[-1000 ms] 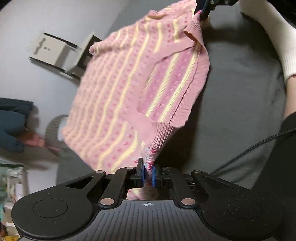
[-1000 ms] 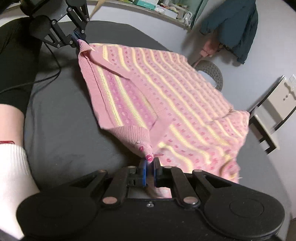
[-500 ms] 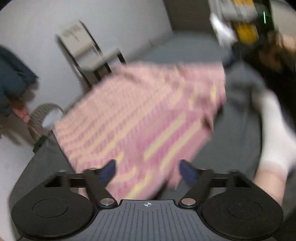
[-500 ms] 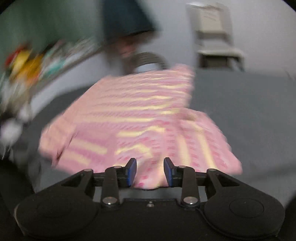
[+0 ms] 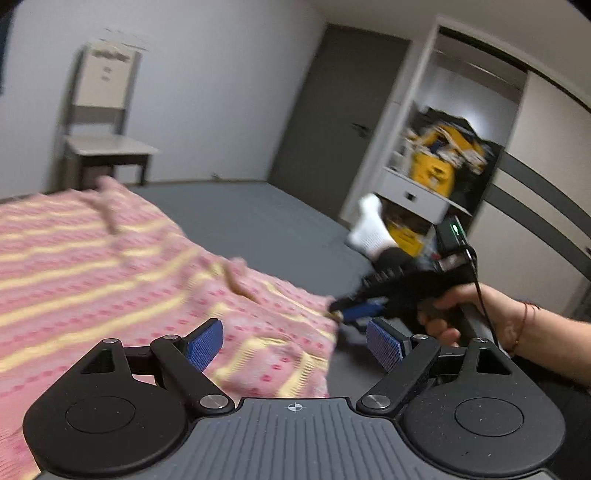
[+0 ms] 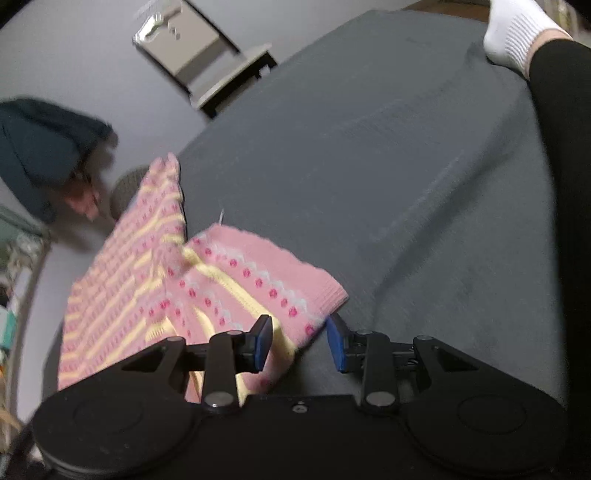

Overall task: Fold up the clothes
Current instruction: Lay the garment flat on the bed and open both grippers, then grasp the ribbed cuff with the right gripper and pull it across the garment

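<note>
released, sweater (image 6: 207,284) lies under both spread tongs (image 5: 294,341) (image 6: 300,341).

Dark grey bed (image 6: 388,177), pink striped knit sweater (image 6: 155,273) lying on it, white-socked foot (image 6: 517,29) resting at its edge

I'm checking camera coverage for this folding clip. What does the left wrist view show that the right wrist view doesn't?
Only the left wrist view shows the open wardrobe, the dark door and the hand holding the right gripper. Only the right wrist view shows the dark coat on the wall and the black-clad leg. Both show the pink striped sweater on the grey bed, the chair, a white sock, and each view's own open jaws.
</note>
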